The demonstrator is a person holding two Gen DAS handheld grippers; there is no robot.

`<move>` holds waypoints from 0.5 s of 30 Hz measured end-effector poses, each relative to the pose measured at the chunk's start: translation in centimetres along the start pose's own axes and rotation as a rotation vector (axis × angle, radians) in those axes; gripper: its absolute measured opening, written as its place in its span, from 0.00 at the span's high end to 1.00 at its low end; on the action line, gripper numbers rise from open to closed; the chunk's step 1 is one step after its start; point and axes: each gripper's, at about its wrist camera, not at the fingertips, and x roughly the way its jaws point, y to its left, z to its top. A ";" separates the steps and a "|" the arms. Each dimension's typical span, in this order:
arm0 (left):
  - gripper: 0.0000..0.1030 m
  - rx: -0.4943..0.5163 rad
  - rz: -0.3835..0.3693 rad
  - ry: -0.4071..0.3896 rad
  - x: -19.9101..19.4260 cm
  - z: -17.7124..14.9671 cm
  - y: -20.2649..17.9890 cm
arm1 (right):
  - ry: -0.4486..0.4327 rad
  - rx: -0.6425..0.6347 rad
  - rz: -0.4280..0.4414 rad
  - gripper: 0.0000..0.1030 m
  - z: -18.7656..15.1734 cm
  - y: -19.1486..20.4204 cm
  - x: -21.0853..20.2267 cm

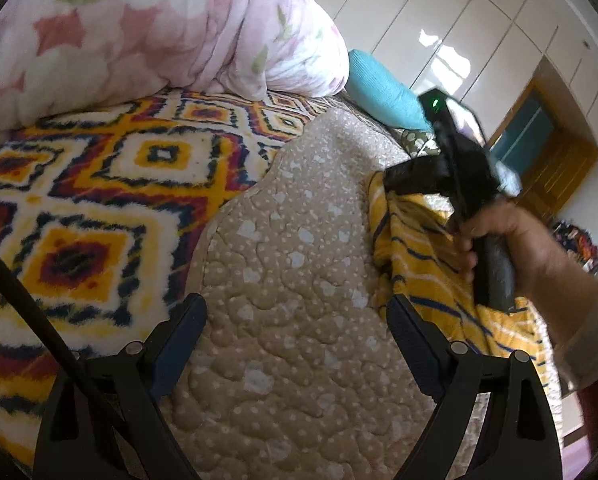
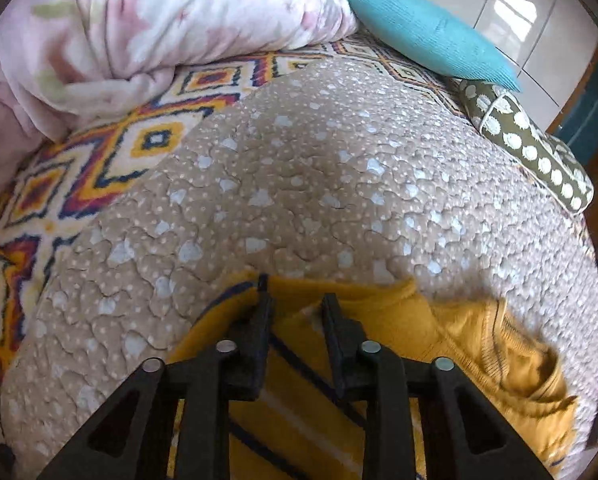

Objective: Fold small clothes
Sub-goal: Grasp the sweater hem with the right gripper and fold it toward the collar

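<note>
No fold done yet: your right gripper (image 2: 295, 304), half open, sits over the rumpled yellow top (image 2: 479, 344); left gripper (image 1: 295, 320) wide open, empty.

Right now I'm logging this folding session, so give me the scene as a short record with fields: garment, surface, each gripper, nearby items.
garment: yellow knit top with navy and white stripes, lying rumpled on the quilt
surface: beige quilted bedspread with pale dots over a diamond-pattern fleece blanket
left gripper: open, above bare quilt, holding nothing
right gripper: fingers narrowly apart at the top's collar edge; grip cannot be told
nearby: pink floral duvet, turquoise cushion, olive polka-dot bolster
</note>
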 end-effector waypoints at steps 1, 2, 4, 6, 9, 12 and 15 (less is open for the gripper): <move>0.12 0.006 0.007 0.000 0.0 -0.1 -0.1 | -0.011 0.001 0.004 0.72 0.1 -0.1 -0.7; 0.12 0.013 0.017 0.001 0.1 -0.1 -0.2 | -0.025 0.004 0.016 0.70 0.1 -0.4 -1.4; 0.12 0.025 0.034 0.000 0.3 -0.2 -0.4 | -0.053 0.023 0.040 0.56 -0.4 -1.5 -3.4; 0.12 0.046 0.055 0.000 0.5 -0.3 -0.7 | -0.080 0.052 0.073 0.51 -1.6 -3.2 -5.8; 0.12 0.076 0.085 -0.002 0.7 -0.5 -1.1 | -0.090 0.097 0.098 0.49 -5.3 -7.4 -9.7; 0.12 0.091 0.103 -0.006 0.9 -0.8 -1.3 | -0.094 0.177 0.087 0.46 -10.3 -12.8 -13.2; 0.11 0.104 0.114 -0.008 0.8 -1.1 -1.6 | -0.101 0.342 0.060 0.39 -17.2 -20.2 -16.6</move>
